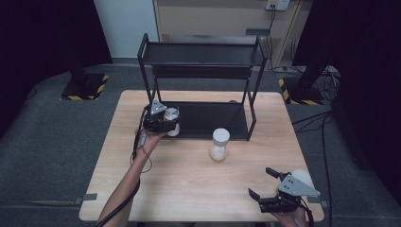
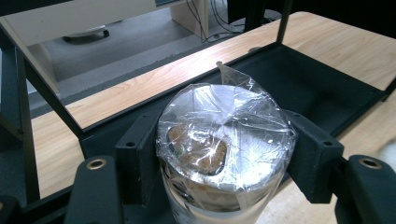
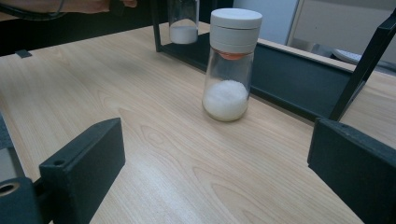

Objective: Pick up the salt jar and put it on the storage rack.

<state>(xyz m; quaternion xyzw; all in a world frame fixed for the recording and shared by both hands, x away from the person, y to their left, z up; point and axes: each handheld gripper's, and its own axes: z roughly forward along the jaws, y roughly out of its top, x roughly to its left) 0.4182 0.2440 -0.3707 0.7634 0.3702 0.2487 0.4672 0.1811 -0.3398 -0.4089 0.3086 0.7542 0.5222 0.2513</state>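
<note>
While my left gripper (image 2: pixel 224 154) is clamped on the film-wrapped jar (image 2: pixel 224 149) at the rack's (image 1: pixel 201 120) front-left corner, w/ right gripper (image 1: pixel 265 182) wide open & empty, I judge glass rigid, breakable, film slippery, so grip stays on the body below the top.

Both tongs are black and blocky, each topped by a grey three-cornered plate. The left tongs (image 1: pixel 161 120) trail a dark cable; the right tongs (image 1: pixel 265 182) have broad flat pads (image 3: pixel 84 158) with small screw holes.
</note>
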